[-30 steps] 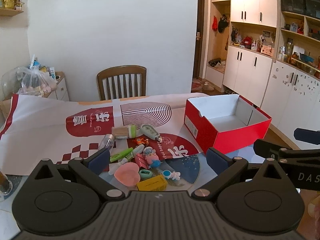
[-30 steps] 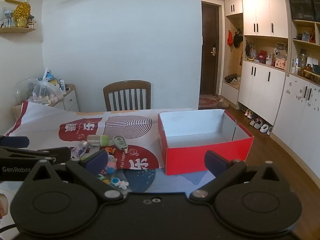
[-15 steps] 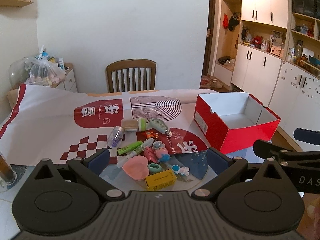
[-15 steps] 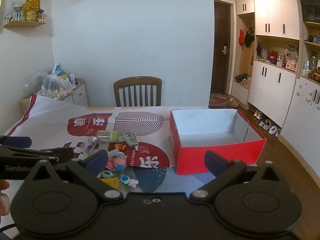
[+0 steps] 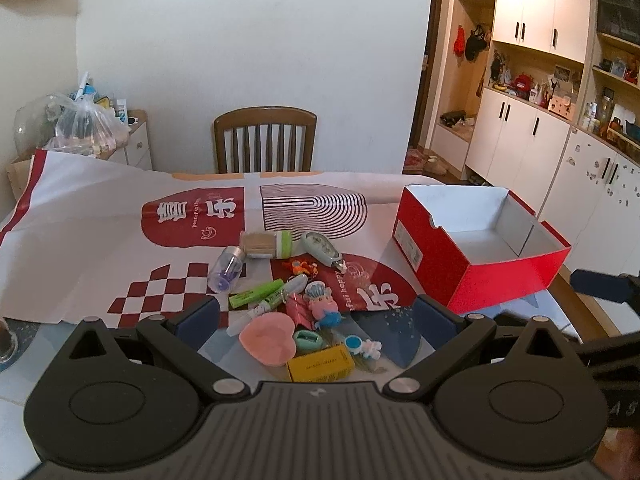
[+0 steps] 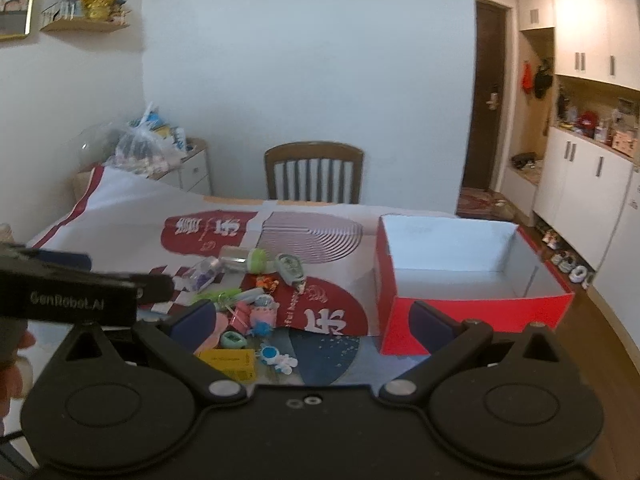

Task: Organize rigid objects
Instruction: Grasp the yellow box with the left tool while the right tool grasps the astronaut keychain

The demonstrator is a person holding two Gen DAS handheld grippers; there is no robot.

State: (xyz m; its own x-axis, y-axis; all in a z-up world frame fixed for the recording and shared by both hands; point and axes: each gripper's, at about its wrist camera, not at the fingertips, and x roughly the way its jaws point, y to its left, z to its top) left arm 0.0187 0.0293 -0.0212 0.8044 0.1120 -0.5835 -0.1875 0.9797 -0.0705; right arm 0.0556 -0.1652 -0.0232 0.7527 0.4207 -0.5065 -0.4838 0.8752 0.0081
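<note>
A heap of small items lies on the patterned sheet [image 5: 96, 216]: a pink heart case [image 5: 267, 339], a yellow box [image 5: 320, 362], a green highlighter [image 5: 256, 293], a pig figure [image 5: 322, 304], a correction tape [image 5: 322, 246], a toothpick jar [image 5: 266, 244] and a clear purple-filled bottle [image 5: 228, 269]. An empty red box [image 5: 476, 248] stands to the right of them. My left gripper [image 5: 316, 318] hovers open over the near side of the heap, holding nothing. My right gripper [image 6: 314, 318] is open too, between the heap [image 6: 248, 312] and the red box [image 6: 472, 280].
A wooden chair [image 5: 265, 138] stands behind the table. A plastic bag [image 5: 86, 124] rests on a small cabinet at the far left. White cupboards [image 5: 532, 136] line the right wall. A glass [image 5: 6, 340] sits at the table's left edge.
Both views have swung left, so the heap and the red box sit further right in them. Both grippers stayed open.
</note>
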